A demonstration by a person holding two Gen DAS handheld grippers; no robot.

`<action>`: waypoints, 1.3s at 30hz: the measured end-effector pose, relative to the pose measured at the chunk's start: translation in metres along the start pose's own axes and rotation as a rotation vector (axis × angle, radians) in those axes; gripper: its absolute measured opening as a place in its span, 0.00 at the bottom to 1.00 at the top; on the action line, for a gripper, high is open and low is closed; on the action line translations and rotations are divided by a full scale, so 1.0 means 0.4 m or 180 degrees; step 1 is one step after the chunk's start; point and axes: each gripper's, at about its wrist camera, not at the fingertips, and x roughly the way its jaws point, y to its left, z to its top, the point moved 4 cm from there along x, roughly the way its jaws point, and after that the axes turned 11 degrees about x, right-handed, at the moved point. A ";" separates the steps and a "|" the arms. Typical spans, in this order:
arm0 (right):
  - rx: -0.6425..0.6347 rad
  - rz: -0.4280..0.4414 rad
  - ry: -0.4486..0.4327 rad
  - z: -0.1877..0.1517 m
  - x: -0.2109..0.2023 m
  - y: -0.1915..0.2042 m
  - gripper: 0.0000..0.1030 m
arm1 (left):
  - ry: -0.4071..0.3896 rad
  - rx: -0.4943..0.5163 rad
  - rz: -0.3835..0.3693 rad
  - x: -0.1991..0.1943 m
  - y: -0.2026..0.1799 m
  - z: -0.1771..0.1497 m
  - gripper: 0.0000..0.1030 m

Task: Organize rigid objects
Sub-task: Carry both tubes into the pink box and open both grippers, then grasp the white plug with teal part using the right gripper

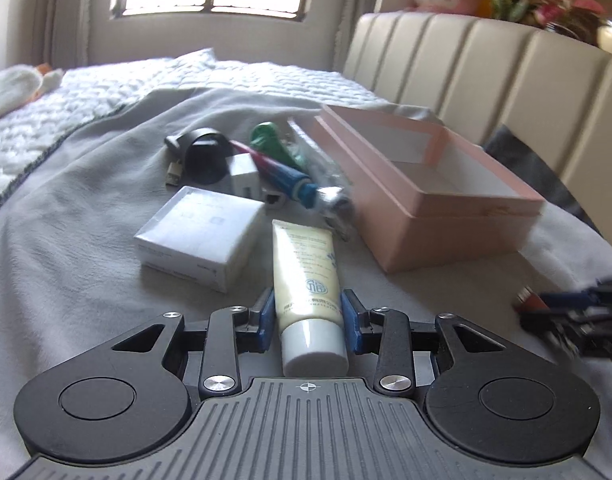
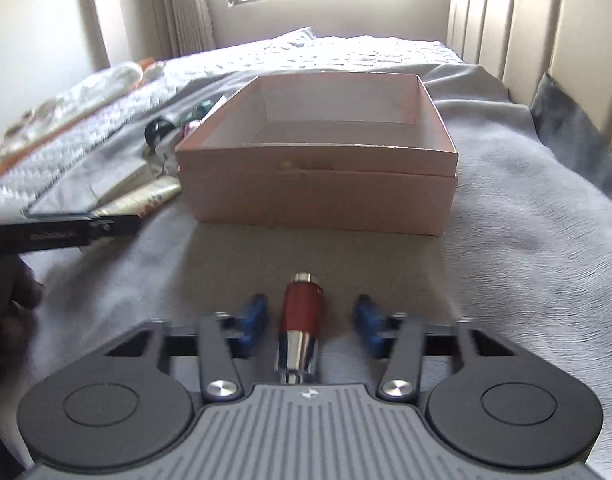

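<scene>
Grey-blanketed bed (image 2: 506, 260) carries the empty pink box (image 2: 318, 196). Left tongs (image 1: 308, 316) hug the cream tube (image 1: 308, 280), pads pressing its sides. Right tongs (image 2: 310, 314) gape around the red-and-chrome cylinder (image 2: 300, 316), not touching.

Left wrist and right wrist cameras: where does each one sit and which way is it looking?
Left wrist: on the left tongs, looking along them across the bed at a tube between them and a pink box.
Right wrist: on the right tongs, facing that box head-on, a red cylinder between the open tongs; a hand shows left.
Shared: box, tube, each other's tongs.
</scene>
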 end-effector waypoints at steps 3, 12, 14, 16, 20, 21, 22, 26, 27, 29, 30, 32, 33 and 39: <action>-0.0222 0.0042 -0.0031 -0.019 -0.050 0.017 0.19 | -0.0110 0.0269 -0.0168 -0.087 -0.060 -0.026 0.37; -0.0206 0.0228 -0.0428 0.032 -0.245 -0.007 0.19 | -0.0538 0.0440 -0.0590 -0.248 -0.164 0.086 0.37; -0.0186 0.0240 -0.0608 0.121 -0.267 -0.013 0.19 | -0.0795 0.0492 -0.0561 -0.247 -0.171 0.214 0.38; -0.0139 0.0226 -0.0823 0.232 -0.272 -0.019 0.19 | -0.0893 0.0523 -0.0557 -0.213 -0.173 0.349 0.38; 0.0107 0.0183 -0.0942 0.433 -0.227 -0.048 0.49 | -0.0443 0.0306 -0.0696 -0.026 -0.163 0.521 0.35; 0.0178 0.0040 -0.1028 0.456 -0.219 -0.061 0.59 | -0.0416 0.0234 -0.0641 0.011 -0.156 0.526 0.35; 0.0212 -0.0092 -0.1090 0.461 -0.216 -0.073 0.59 | -0.0398 0.0190 -0.0560 0.035 -0.147 0.521 0.35; 0.0301 -0.0214 -0.1047 0.391 -0.220 -0.116 0.62 | -0.0343 0.0012 -0.0463 0.048 -0.079 0.435 0.35; 0.0280 -0.0242 -0.1020 0.365 -0.215 -0.118 0.64 | -0.0336 -0.0043 -0.0414 0.043 -0.050 0.405 0.35; 0.0204 -0.0300 -0.0940 0.322 -0.194 -0.111 0.65 | -0.0351 -0.0225 -0.0170 0.026 0.014 0.344 0.35; 0.0151 -0.0302 -0.0867 0.309 -0.177 -0.095 0.65 | -0.0347 -0.0365 0.0012 0.020 0.054 0.307 0.35; 0.0051 -0.0275 -0.0705 0.291 -0.139 -0.051 0.65 | -0.0307 -0.0682 0.0242 0.010 0.112 0.235 0.35; 0.0014 -0.0247 -0.0624 0.286 -0.118 -0.026 0.65 | -0.0257 -0.0890 0.0276 0.007 0.146 0.190 0.35; -0.0009 -0.0105 -0.0259 0.334 0.010 0.137 0.65 | -0.0509 -0.1141 -0.0027 -0.005 0.207 0.068 0.35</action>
